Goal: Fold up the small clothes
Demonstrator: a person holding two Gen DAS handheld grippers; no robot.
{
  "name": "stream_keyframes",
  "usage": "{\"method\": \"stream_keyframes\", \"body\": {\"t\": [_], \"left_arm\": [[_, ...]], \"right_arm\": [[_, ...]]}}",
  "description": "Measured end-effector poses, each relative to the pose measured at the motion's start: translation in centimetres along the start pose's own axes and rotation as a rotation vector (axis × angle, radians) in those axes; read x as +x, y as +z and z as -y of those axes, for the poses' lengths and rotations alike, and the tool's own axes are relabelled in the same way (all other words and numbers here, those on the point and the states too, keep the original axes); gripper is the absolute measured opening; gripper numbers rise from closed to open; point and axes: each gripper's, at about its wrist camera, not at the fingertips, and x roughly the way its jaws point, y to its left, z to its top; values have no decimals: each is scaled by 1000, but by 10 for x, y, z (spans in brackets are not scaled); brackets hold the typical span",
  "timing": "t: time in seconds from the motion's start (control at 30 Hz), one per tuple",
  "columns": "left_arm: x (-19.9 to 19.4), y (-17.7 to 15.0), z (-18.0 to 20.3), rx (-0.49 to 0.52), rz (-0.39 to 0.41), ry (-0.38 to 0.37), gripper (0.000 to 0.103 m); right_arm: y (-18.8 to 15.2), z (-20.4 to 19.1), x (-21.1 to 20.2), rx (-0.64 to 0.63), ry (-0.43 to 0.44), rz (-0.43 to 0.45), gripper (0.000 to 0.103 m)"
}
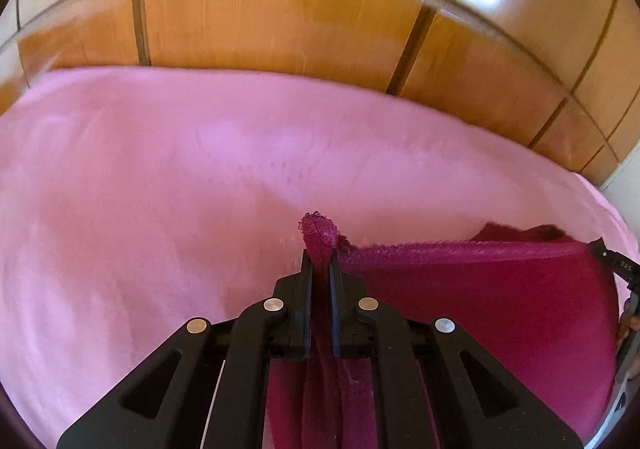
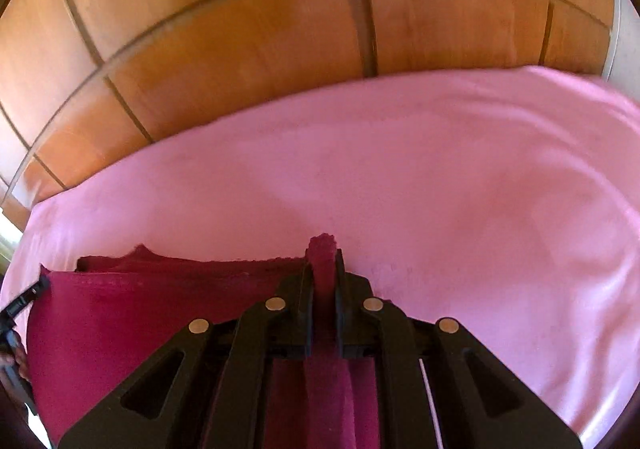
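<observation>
Magenta garment (image 1: 480,305) hangs stretched between the two tools above the pink bed sheet (image 1: 160,177), its lace-trimmed top edge running almost level from one to the other. The left hand-held gripper (image 1: 320,261) is clenched on one end of that edge, with a tuft of lace poking out past its tips; the right hand-held gripper (image 2: 325,269) is clamped on the other end in the same way. In the left wrist view the cloth spreads off to the right, and in the right wrist view it spreads off to the left, so the garment's long axis lies across, from one tool to the other, with the body of it drooping below toward the near edge of the bed. Neither hand is nearer than the other; each holds its own corner. Beyond the far edge of the bed stand wooden wardrobe doors (image 2: 240,49). My guess is that the coming move turns on carrying both corners together, keeping that top edge taut and level.
</observation>
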Motion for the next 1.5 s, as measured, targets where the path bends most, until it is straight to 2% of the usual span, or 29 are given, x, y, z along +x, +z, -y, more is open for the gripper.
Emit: {"method": "stream_keyframes", "body": {"t": [0.07, 0.13, 0.2, 0.27, 0.4, 0.53, 0.6, 0.67, 0.77, 0.8, 0.83, 0.9, 0.97, 1.03, 1.1, 1.2, 1.27, 1.37, 1.47, 1.5], "left_arm": [[-3, 1, -1, -5, -5, 24, 14], [-13, 1, -1, -5, 10, 43, 27], [-33, -6, -7, -22, 40, 38, 54], [-51, -14, -15, -42, 61, 5, 57], [-86, -52, -29, -69, 58, -120, 57], [-116, -99, -36, -90, 3, -222, 58], [-131, -121, -38, -100, -10, -280, 66], [-143, -143, -37, -108, -26, -335, 67], [-151, -160, -30, -91, -46, -386, 67], [-152, -164, -25, -62, -44, -368, 67], [-151, -166, -22, -42, -49, -355, 66], [-145, -166, -12, 17, -87, -344, 21], [-150, -164, -6, 78, -75, -290, 13], [-152, -165, -10, 105, -78, -262, 11], [-145, -166, -14, 105, -90, -253, 10], [-146, -169, -8, 140, -92, -219, 10], [-151, -172, -13, 132, -105, -220, 10], [-163, -176, -29, 97, -107, -180, 10], [-185, -174, -37, 47, -46, -198, 10], [-194, -171, -34, 44, -15, -221, 10]], "right_arm": [[0, 3, -1, 7, 14, 0, 14], [-1, 8, -13, 15, 33, 20, 34], [-7, 15, -29, 19, 58, 38, 40], [-16, 23, -45, 18, 93, 49, 41], [-52, 43, -87, 28, 183, 49, 44], [-101, 56, -121, 30, 277, 0, 44], [-126, 54, -132, 17, 311, -35, 45], [-146, 49, -139, 0, 337, -63, 45], [-168, 33, -136, -47, 318, -113, 43], [-171, 29, -133, -63, 295, -116, 29], [-171, 27, -131, -72, 277, -119, 9], [-165, 27, -131, -66, 259, -118, 8], [-159, 30, -147, -80, 263, -75, 8], [-157, 32, -161, -103, 247, -38, 7], [-160, 38, -158, -104, 203, -52, 7], [-171, 39, -129, -125, 135, -112, 7], [-180, 40, -123, -115, 125, -109, 7], [-178, 41, -129, -98, 123, -97, 11], [-170, 37, -142, -99, 105, -65, 32], [-166, 36, -151, -90, 109, -32, 42]]}}
